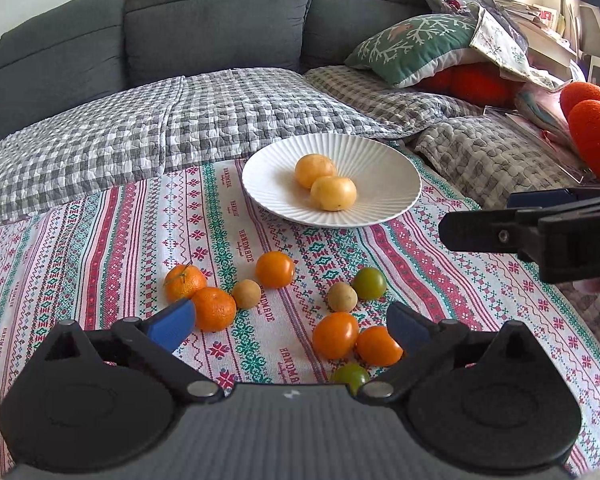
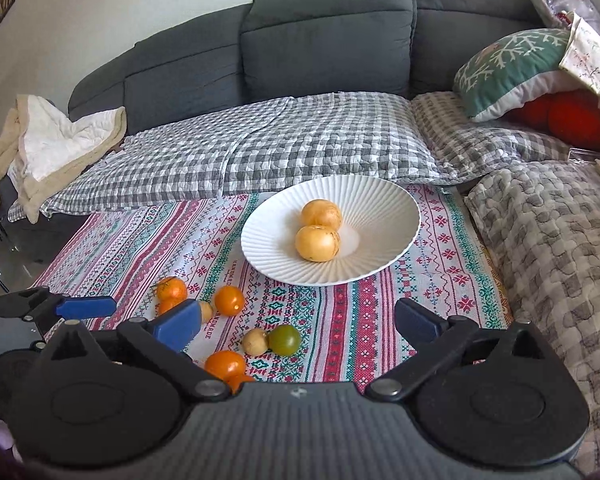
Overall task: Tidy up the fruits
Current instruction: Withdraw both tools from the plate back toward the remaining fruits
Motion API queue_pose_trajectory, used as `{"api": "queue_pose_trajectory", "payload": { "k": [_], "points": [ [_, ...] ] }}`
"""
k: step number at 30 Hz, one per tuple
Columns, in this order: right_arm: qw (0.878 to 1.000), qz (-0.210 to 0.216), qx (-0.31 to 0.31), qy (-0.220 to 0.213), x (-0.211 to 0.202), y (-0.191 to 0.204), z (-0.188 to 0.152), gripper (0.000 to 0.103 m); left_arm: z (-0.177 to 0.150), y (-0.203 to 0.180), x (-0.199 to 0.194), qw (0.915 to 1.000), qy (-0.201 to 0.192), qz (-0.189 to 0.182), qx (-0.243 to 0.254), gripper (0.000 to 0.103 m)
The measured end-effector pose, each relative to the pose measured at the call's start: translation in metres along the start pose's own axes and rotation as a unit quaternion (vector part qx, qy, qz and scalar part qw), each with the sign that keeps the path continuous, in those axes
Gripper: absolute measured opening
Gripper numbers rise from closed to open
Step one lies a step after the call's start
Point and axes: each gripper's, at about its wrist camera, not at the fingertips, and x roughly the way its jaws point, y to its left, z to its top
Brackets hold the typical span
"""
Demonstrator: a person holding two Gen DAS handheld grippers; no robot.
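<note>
A white ribbed plate (image 1: 384, 160) (image 2: 380, 200) at the far side of the patterned tablecloth holds two yellow fruits (image 1: 333, 193) (image 2: 318, 243). Loose on the cloth are two mandarins (image 1: 213, 308) (image 2: 173, 289), several orange tomatoes (image 1: 275, 269) (image 2: 229, 300), two green tomatoes (image 1: 369, 282) (image 2: 285, 339) and two small tan fruits (image 1: 342, 297) (image 2: 255, 341). My left gripper (image 1: 292, 326) is open and empty above the near fruits. My right gripper (image 2: 298, 322) is open and empty, hovering before the plate; it also shows in the left wrist view (image 1: 512, 216).
The patterned tablecloth (image 1: 100, 240) (image 2: 440, 280) covers the table. Behind it is a grey sofa (image 1: 220, 20) with checked quilts (image 2: 300, 148), a green cushion (image 1: 412, 44), orange cushions (image 1: 592, 128) and a cream blanket (image 2: 40, 148) at left.
</note>
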Motion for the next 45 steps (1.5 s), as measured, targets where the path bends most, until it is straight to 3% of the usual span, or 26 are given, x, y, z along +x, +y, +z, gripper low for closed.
{"api": "queue_pose_trajectory", "payload": {
  "k": [17, 25, 33, 36, 37, 40, 45],
  "points": [
    [0.997, 0.035, -0.061, -0.016, -0.004, 0.007, -0.045, 0.103, -0.047, 0.026, -0.022, 0.9988, -0.003, -0.047, -0.012, 0.094],
    [0.994, 0.045, -0.102, -0.003, -0.006, 0.011, -0.060, 0.103, -0.068, 0.028, -0.024, 0.9972, 0.009, -0.074, 0.006, 0.094],
    [0.992, 0.053, -0.113, 0.013, 0.001, 0.013, -0.066, 0.103, -0.083, 0.011, -0.023, 0.9936, 0.017, -0.096, 0.057, 0.093],
    [0.992, 0.052, -0.115, 0.023, 0.006, 0.014, -0.068, 0.103, -0.085, 0.005, -0.021, 0.9923, 0.020, -0.102, 0.068, 0.084],
    [0.991, 0.053, -0.117, 0.027, 0.007, 0.015, -0.070, 0.103, -0.085, 0.005, -0.019, 0.9920, 0.023, -0.103, 0.069, 0.075],
    [0.990, 0.055, -0.122, 0.036, 0.009, 0.016, -0.072, 0.103, -0.083, 0.005, -0.014, 0.9915, 0.033, -0.111, 0.059, 0.064],
    [0.991, 0.047, -0.119, 0.048, 0.014, 0.014, -0.075, 0.103, -0.080, 0.007, -0.015, 0.9906, 0.033, -0.123, 0.050, 0.052]
  ]
}}
